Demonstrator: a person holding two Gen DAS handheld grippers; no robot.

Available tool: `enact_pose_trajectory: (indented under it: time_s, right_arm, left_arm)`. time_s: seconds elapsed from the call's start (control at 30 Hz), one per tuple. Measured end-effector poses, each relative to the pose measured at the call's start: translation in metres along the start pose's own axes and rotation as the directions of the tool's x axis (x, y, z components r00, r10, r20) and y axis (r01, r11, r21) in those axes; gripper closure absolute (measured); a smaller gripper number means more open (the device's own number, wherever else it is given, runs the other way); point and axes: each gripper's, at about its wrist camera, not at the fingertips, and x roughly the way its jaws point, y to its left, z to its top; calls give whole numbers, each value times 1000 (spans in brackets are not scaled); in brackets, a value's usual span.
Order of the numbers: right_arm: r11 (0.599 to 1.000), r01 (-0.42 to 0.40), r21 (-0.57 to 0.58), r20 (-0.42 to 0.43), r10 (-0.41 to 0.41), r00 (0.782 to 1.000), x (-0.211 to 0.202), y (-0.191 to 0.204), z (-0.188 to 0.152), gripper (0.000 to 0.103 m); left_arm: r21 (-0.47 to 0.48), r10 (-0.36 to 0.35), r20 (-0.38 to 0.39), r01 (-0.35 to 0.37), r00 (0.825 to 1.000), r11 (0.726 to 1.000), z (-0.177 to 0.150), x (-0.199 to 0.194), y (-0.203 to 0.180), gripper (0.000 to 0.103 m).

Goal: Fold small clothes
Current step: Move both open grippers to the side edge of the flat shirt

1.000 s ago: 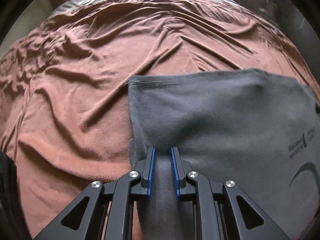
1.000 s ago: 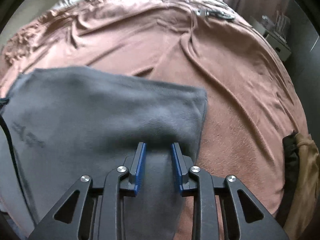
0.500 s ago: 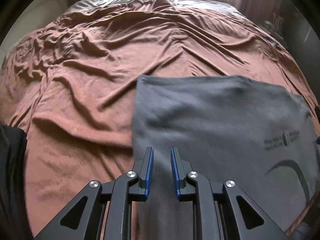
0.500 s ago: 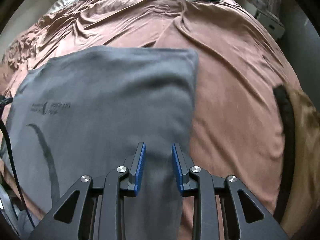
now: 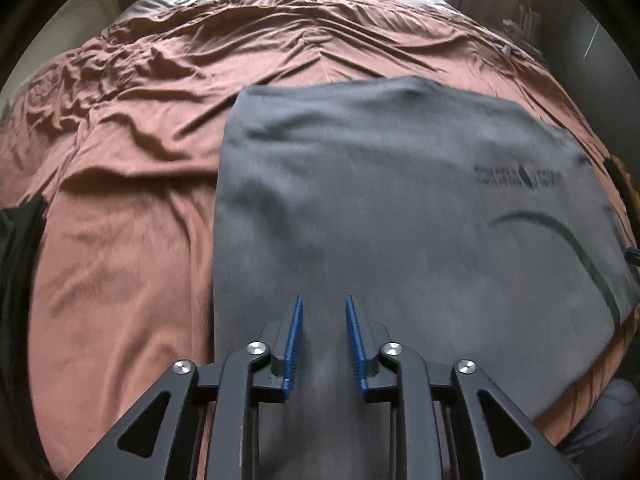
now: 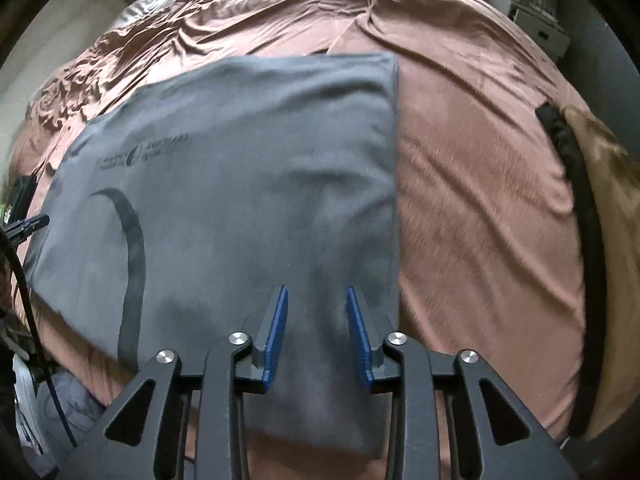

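Observation:
A grey garment (image 5: 380, 200) with a dark printed logo and curved line lies spread over the brown bedspread (image 5: 120, 200). My left gripper (image 5: 322, 308) is shut on the garment's near edge close to its left side; the cloth runs between the blue pads and down under the fingers. In the right wrist view the same garment (image 6: 248, 184) fills the left half, and my right gripper (image 6: 316, 300) is shut on its near edge close to the right side. The near edge itself is hidden under both grippers.
The bedspread (image 6: 480, 200) is wrinkled, most at the far left. A dark and tan pile of clothes (image 6: 592, 200) lies at the bed's right edge. A dark cloth (image 5: 20, 248) lies at the left edge. A white shelf (image 6: 536, 20) stands beyond the bed.
Both grippers have pulled back toward me and risen, drawing the grey garment taut and flatter on the bed. More of its printed logo now shows.

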Motion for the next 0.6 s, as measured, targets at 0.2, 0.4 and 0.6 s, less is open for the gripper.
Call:
enact_pose_trajectory:
  time_s: [0.2,0.4,0.6]
  right_arm:
    - [1000,13,15,3,-13,1000,-4,0,-30,74]
    - [997,67,-35,-11,-68,998,-12,12,-56,74]
    - [999,52,7,-32,-52,998,-35,15,-66,74]
  left_arm:
    - [-35,-11,1,11,1000,999,-35,-10,6,74]
    - [-74,-26,16,27,1000,997,-72,-16,15,71]
    - [-71,-20,28,21,999,997,-92,-33,18,71]
